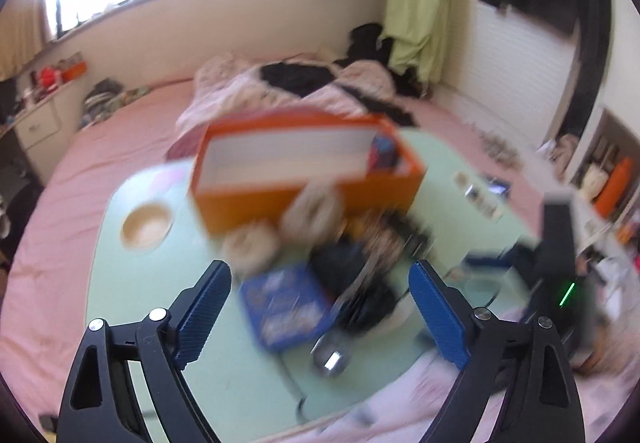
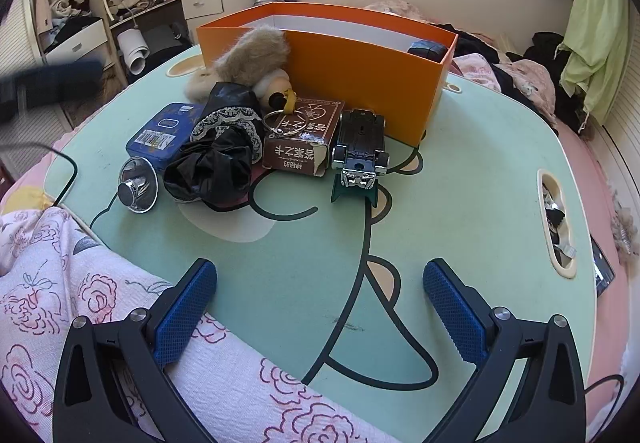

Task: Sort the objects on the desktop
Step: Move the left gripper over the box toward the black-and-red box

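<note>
Both grippers are open and empty. The left gripper (image 1: 320, 303), its view blurred, faces the blue tin (image 1: 286, 309); it should steady before closing. The right gripper (image 2: 320, 307) hangs back from the toy car (image 2: 360, 143), which sits beside the orange box (image 2: 360, 71). The green surface (image 2: 460, 203) rests on a pink bed (image 1: 60, 223) in a cluttered bedroom.

Our right gripper (image 2: 320, 307) waits open above the green desk (image 2: 460, 211), nothing between its blue pads.

Ahead of it we see a pile: a black toy car (image 2: 360, 143) straight on, a brown box (image 2: 302, 143) touching the car's left, black fabric (image 2: 212, 167) and a blue tin (image 2: 162, 137) further left, a glass stopper (image 2: 136, 185) nearest. Behind them stands an orange box (image 2: 352, 63), a plush toy (image 2: 248, 59) leaning on its front wall.
</note>
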